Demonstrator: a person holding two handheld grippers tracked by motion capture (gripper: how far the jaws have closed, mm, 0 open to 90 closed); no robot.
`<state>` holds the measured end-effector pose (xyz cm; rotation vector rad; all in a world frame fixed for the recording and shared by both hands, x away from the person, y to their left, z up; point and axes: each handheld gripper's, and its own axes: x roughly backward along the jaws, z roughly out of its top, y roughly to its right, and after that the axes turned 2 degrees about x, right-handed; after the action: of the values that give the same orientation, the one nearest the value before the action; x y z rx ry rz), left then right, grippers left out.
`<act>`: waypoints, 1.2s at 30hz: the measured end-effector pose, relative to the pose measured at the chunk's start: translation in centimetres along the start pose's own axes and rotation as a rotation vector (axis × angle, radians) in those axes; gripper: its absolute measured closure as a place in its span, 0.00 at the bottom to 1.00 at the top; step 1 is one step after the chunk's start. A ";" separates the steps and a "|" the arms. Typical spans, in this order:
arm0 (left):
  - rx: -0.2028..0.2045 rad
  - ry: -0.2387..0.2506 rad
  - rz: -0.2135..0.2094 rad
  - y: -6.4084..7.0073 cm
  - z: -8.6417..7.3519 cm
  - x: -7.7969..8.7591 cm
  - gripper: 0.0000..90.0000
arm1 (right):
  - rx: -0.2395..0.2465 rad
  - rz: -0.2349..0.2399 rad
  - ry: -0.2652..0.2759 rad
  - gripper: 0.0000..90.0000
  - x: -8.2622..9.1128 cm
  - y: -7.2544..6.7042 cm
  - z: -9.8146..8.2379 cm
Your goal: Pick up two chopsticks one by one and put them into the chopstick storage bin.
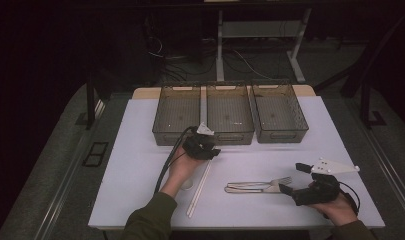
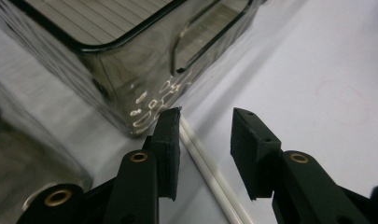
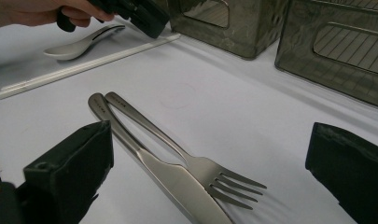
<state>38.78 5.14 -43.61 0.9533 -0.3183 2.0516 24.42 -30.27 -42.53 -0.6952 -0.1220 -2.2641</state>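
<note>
A pair of white chopsticks lies on the white table, running from the front toward the bins. My left gripper hovers over their far end. In the left gripper view the chopsticks pass between the jaws of the left gripper, close to the left pad; the pads stand apart and do not press. A steel fork and knife lie side by side below my right gripper, which is wide open. A spoon lies beside the chopsticks, under the left hand.
Three dark see-through bins stand in a row at the back: left, middle and right. The corner of the nearest bin is just ahead of the left jaws. The table's front edge lies close to both forearms.
</note>
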 end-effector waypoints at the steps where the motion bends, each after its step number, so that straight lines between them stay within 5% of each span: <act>1: 0.008 -0.010 0.004 0.0 0.0 -0.2 0.69 | -0.001 -0.001 0.001 0.01 0.0 0.0 0.0; 20: -0.024 -0.058 0.047 0.5 0.4 -1.2 0.83 | -0.006 -0.001 0.004 0.01 0.0 0.1 0.0; 36: -0.074 -0.057 -0.016 2.5 1.2 -2.3 0.84 | -0.007 0.000 0.005 0.01 0.0 0.1 0.0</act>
<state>38.29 1.58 -44.21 0.9666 -0.4127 1.9868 24.48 -30.35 -42.50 -0.6934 -0.1119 -2.2671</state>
